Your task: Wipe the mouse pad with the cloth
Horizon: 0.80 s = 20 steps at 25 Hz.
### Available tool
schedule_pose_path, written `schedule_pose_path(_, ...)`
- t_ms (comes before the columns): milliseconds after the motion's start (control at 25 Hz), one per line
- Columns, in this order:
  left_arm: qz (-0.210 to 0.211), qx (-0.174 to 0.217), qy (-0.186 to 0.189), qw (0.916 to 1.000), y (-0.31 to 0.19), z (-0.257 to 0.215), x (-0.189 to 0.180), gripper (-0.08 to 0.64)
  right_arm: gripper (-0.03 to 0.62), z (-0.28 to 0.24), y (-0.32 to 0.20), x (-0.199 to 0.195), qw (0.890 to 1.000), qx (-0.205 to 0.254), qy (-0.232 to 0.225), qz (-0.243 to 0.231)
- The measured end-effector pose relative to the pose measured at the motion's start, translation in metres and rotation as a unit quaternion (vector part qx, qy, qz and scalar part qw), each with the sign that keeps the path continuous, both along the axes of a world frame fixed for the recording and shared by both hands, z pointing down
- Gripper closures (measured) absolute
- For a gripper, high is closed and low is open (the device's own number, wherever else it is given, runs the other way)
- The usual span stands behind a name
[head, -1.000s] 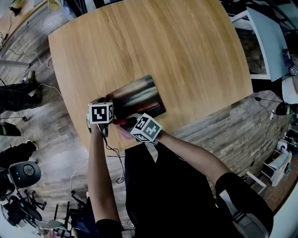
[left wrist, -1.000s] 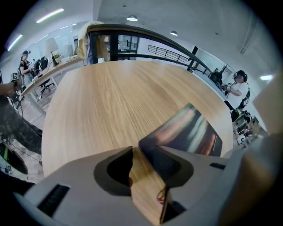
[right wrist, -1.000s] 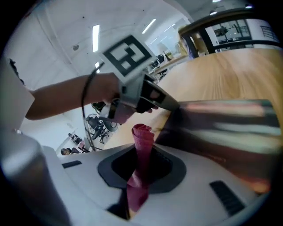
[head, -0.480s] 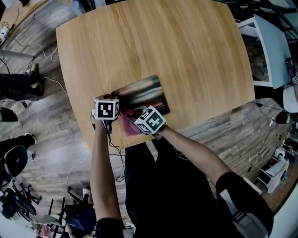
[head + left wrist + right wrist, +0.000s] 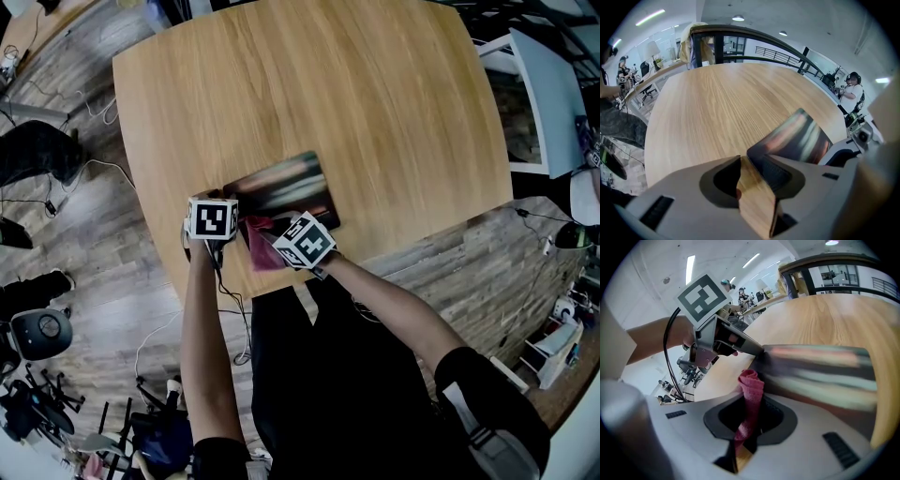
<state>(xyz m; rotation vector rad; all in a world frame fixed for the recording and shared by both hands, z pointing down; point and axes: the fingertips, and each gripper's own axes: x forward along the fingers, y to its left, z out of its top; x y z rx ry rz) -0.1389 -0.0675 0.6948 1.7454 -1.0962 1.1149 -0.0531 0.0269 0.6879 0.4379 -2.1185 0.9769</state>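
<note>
The mouse pad (image 5: 286, 187) is a dark rectangle with blurred coloured streaks, lying near the front edge of the wooden table (image 5: 309, 84). My left gripper (image 5: 229, 208) is at its near-left corner, jaws shut on that corner of the mouse pad (image 5: 797, 136). My right gripper (image 5: 275, 234) is shut on a pink cloth (image 5: 262, 248), which hangs folded between its jaws at the pad's near edge. In the right gripper view the cloth (image 5: 751, 380) stands up from my right gripper (image 5: 749, 397), touching the mouse pad (image 5: 820, 366), with my left gripper (image 5: 757, 351) just beyond.
The table's front edge (image 5: 281, 291) runs close under both grippers. Cables (image 5: 141, 347) trail over the wooden floor at the left, beside a chair (image 5: 37, 333). A white desk (image 5: 544, 84) stands to the right. A person (image 5: 853, 93) stands past the table's far side.
The head camera shifted a little early on. My right gripper has carried the pink cloth slightly up against the pad's near edge. My left gripper has stayed at the pad's corner.
</note>
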Motion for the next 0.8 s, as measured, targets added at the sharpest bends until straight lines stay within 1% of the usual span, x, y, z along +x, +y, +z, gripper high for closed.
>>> schedule_pose_path(520,-0.004,0.000,-0.005,1.0000,0.002,-0.002,-0.002,0.397,0.526,0.000,-0.004,0.021,1.000,0.001,0.007,0.015)
schedule_pose_path(800,-0.006,0.001,-0.004,1.0000,0.002,-0.001,-0.003,0.397,0.525,0.001,-0.007,0.039,1.000,0.003,0.015,0.026)
